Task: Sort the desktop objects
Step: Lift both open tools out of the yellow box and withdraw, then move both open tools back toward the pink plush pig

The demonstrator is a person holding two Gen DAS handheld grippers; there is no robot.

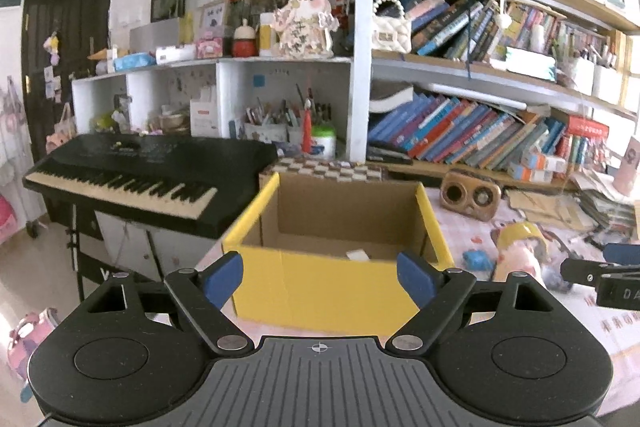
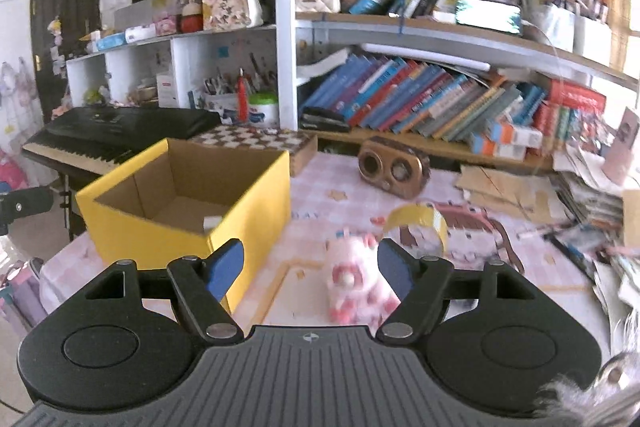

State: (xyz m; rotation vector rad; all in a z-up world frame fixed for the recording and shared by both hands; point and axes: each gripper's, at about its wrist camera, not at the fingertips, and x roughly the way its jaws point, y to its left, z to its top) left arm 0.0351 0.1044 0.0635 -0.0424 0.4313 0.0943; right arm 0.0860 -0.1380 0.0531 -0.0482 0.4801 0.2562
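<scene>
1. The left gripper (image 1: 319, 277) is held tilted slightly downward, fingers spread, nothing between them.
2. The right gripper (image 2: 311, 264) is angled likewise, fingers parted around the pink plush toy (image 2: 356, 277), ungripped.
3. The yellow box (image 1: 320, 291) is seen beyond, on the surface (image 2: 332, 187).

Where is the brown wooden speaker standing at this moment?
The brown wooden speaker stands on the pink tablecloth at the foot of the bookshelf, right of the yellow box and the chessboard in the right wrist view.

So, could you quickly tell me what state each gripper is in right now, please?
Left gripper: open, holding nothing, facing the yellow box.
Right gripper: open, holding nothing; pink plush toy ahead, ungripped.
</scene>
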